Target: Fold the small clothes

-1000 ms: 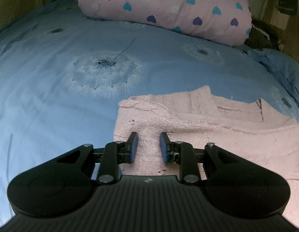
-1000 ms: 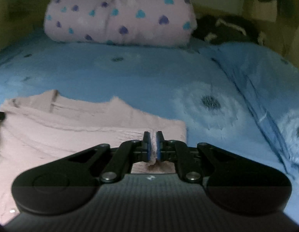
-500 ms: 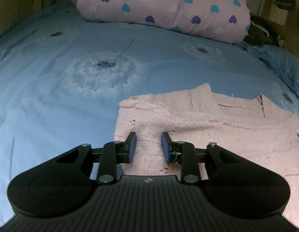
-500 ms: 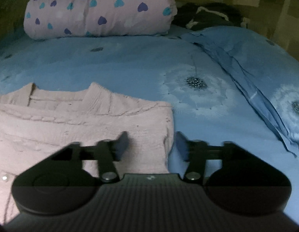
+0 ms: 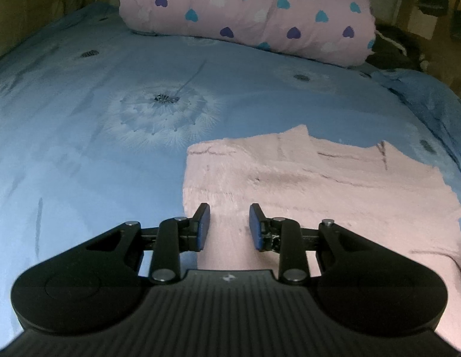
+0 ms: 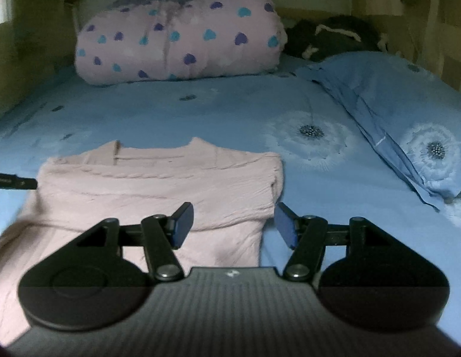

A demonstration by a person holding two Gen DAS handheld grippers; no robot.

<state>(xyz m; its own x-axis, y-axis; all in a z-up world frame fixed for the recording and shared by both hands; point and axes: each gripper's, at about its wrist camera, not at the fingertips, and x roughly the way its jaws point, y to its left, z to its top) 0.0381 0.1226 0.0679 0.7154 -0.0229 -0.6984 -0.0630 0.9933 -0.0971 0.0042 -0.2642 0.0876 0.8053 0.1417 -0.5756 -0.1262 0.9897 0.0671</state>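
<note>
Sweater (image 6: 159,190) lies flat beneath both open, downward-tilted hand-held grippers, left (image 5: 229,226) and right (image 6: 233,225).

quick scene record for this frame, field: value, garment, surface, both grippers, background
garment: pink knit sweater, lying flat, neckline toward the pillow
surface: blue bedsheet with dandelion print
left gripper: open, jaws apart over the sweater's left part, nothing pinched
right gripper: open, jaws wide, astride the sweater's right edge, not gripping
background: pink heart-print pillow at the head of the bed; dark clothing beside it
fold state: appears partly folded, sleeves not visible
</note>
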